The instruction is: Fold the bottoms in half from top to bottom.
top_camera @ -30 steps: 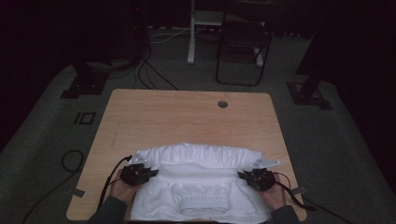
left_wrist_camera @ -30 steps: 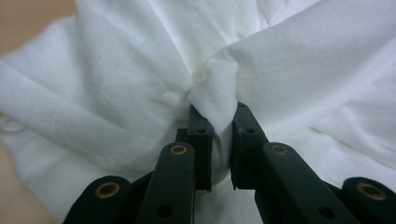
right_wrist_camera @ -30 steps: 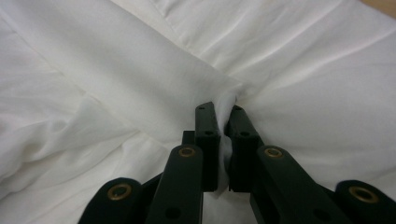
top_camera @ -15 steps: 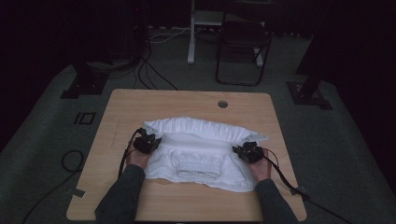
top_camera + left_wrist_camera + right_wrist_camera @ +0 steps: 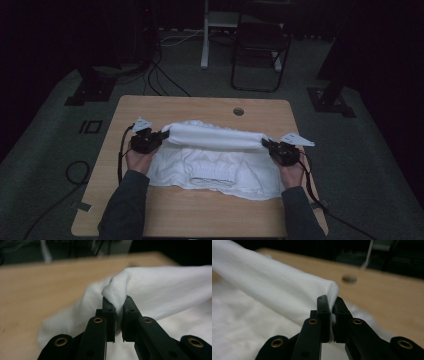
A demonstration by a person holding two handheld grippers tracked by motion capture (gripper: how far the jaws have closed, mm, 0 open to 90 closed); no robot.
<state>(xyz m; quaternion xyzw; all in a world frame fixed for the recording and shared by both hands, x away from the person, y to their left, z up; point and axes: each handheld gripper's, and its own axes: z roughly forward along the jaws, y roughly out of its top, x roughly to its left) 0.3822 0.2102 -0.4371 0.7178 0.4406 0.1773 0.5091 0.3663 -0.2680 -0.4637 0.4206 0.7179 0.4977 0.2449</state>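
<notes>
Two hand-held grippers pinch one white garment [image 5: 215, 160] at opposite ends of a lifted fold. In the high view the left hand-held gripper [image 5: 161, 135] is clamped on the fold's left end and the right hand-held gripper [image 5: 265, 144] on its right end, so the cloth between them stretches into a smooth, taut roll that runs across the counter [image 5: 200, 210] from side to side, raised above the rest of the fabric.

Below that roll, toward the person, the remainder of the garment lies spread flat on the counter, softly wrinkled, with a gathered, ribbed band [image 5: 212, 176] showing near the middle of its near edge.

In the left gripper view the black jaws are closed tight on a bunched nub of the white cloth [image 5: 116, 293], which bulges up just past the jaw tips; the fabric looks soft and matte, and it fans out broad to the right. In the right gripper view the jaws are likewise clenched on a rounded corner of the cloth [image 5: 332, 293], with the lifted fold sloping away up to the left.

A round hole [image 5: 238, 111] sits in the counter beyond the garment, well apart from it.
</notes>
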